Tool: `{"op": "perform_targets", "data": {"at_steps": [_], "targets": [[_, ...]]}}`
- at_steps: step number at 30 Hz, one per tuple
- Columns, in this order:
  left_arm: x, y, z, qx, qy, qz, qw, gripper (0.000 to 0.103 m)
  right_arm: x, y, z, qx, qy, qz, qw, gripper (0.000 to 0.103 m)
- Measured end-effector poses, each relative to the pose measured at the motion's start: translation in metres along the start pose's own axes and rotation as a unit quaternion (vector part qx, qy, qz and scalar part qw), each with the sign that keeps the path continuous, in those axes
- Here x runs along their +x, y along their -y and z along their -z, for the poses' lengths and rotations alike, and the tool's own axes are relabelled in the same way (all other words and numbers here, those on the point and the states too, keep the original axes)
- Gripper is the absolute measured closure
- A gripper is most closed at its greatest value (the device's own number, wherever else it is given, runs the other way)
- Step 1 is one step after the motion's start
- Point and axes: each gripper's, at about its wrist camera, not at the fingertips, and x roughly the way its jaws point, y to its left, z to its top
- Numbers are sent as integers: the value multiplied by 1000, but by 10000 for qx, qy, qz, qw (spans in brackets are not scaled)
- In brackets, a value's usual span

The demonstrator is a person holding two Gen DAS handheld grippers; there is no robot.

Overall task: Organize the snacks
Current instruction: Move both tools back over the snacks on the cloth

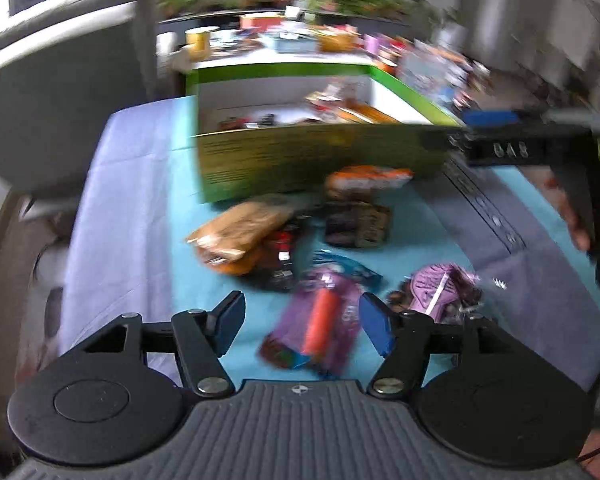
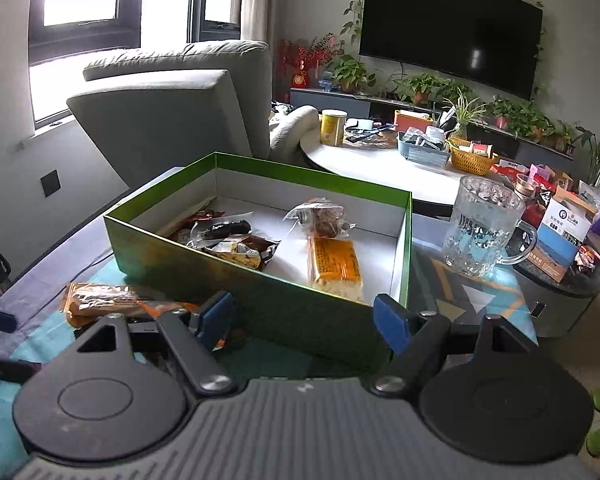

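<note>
left gripper (image 1: 302,322) open over purple packet (image 1: 320,330), green box (image 2: 260,280) beyond

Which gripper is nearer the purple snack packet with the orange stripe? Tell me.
Left. The left gripper hangs open right over the purple snack packet, which shows between its fingers. The right gripper is open at the green box, farther off.

1 green box (image 2: 204,276), 1 glass mug (image 2: 485,226)
</note>
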Motion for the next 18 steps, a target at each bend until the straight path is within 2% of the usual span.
{"op": "perform_targets", "data": {"at_steps": [4, 10, 15, 18], "targets": [[20, 8, 4, 322, -369, -42, 9988, 43, -4, 2, 4, -27, -60, 63, 10000, 50], [12, 3, 27, 169, -553, 40, 9983, 43, -1, 6, 6, 73, -140, 63, 9999, 50], [-4, 1, 42, 68, -501, -272, 9983, 43, 2, -1, 6, 27, -154, -60, 9999, 50], [-11, 3, 38, 190, -241, -409, 9987, 43, 3, -7, 6, -50, -159, -105, 9998, 50]]}}
